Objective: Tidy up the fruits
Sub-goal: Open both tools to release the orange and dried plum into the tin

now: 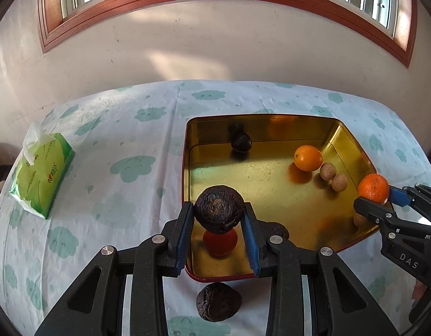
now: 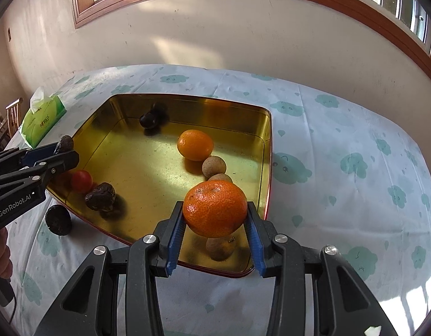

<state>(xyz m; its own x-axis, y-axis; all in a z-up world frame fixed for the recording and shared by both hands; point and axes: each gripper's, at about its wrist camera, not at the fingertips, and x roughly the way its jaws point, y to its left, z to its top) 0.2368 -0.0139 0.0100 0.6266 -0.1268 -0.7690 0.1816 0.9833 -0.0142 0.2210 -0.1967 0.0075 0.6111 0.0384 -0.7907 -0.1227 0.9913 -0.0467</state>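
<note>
A wrinkled dark fruit is pinched by the left gripper above the gold tin's 6 o'clock edge. A mandarin is clamped by the right gripper over the tin's 5 o'clock corner.

The right gripper is clamping a mandarin above the gold tray's near corner, over a longan.
</note>
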